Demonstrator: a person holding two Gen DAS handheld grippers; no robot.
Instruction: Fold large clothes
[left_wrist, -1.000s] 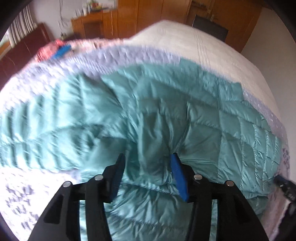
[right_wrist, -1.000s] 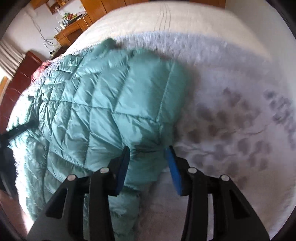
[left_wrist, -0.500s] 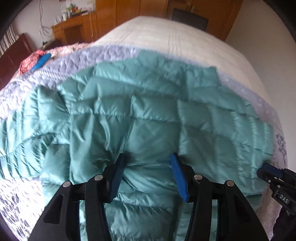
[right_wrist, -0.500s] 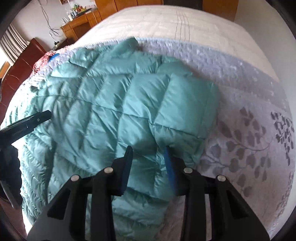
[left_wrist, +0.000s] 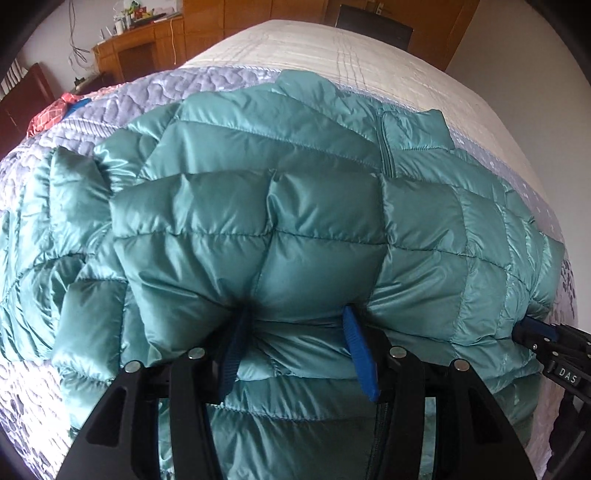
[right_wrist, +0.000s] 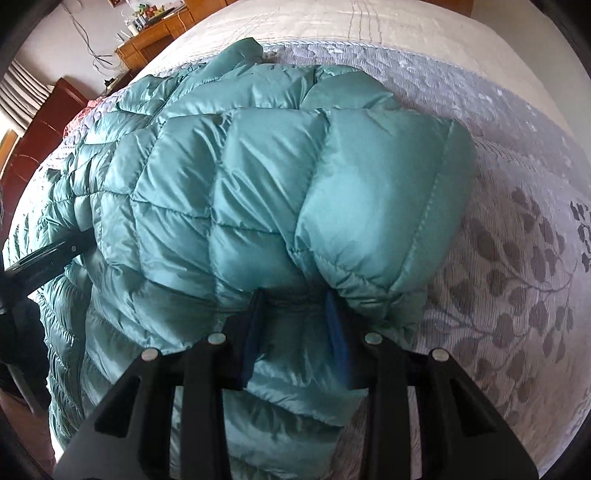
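Soft daylight fills both views, brightest toward nine o'clock, where the bedspread (left_wrist: 26, 398) washes out near white. The teal jacket (left_wrist: 258, 206) carries a satin sheen with pale glare patches along its quilted panels (right_wrist: 258, 155). Deep shadow pools where the fabric bunches at the fingertips of the left hand-held gripper (left_wrist: 295, 325) and right hand-held gripper (right_wrist: 295, 306). Both pictures are sharp in the centre. Fisheye bending curves the bed (right_wrist: 424, 26) strongly, and black vignette rings the corners.

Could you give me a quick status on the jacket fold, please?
Left gripper and right gripper both clamped on teal puffer jacket. Hem layer folded over body. Nothing obstructing.
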